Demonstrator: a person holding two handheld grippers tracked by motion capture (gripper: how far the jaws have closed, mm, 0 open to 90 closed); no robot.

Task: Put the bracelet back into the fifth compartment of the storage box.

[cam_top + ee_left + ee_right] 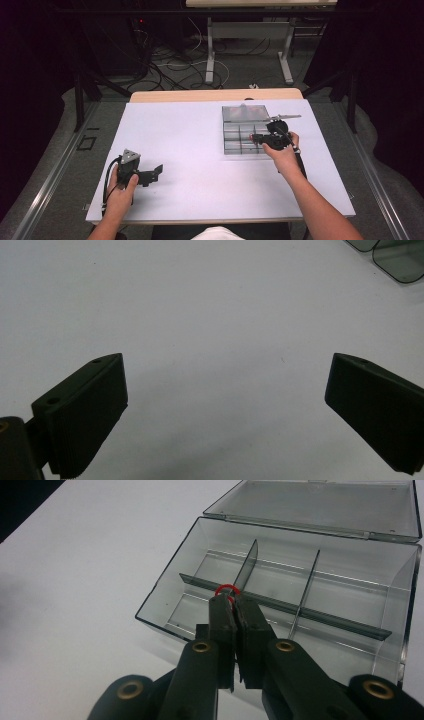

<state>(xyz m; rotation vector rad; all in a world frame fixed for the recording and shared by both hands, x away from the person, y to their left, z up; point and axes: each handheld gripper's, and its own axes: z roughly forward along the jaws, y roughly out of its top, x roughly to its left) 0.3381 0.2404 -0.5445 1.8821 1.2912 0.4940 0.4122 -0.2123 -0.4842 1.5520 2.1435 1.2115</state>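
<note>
Right hand-held gripper [231,600] pinching red ring [226,589], over clear compartment box [165,611]

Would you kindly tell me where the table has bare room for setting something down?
The white table is bare between the left hand-held gripper and the clear box, and along the near edge. It is crowded at the box, where the right hand-held gripper works.

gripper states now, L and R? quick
Left gripper: jaws open, nothing between them, over bare table.
Right gripper: jaws shut on a small red ring, over the clear compartment box.
</note>
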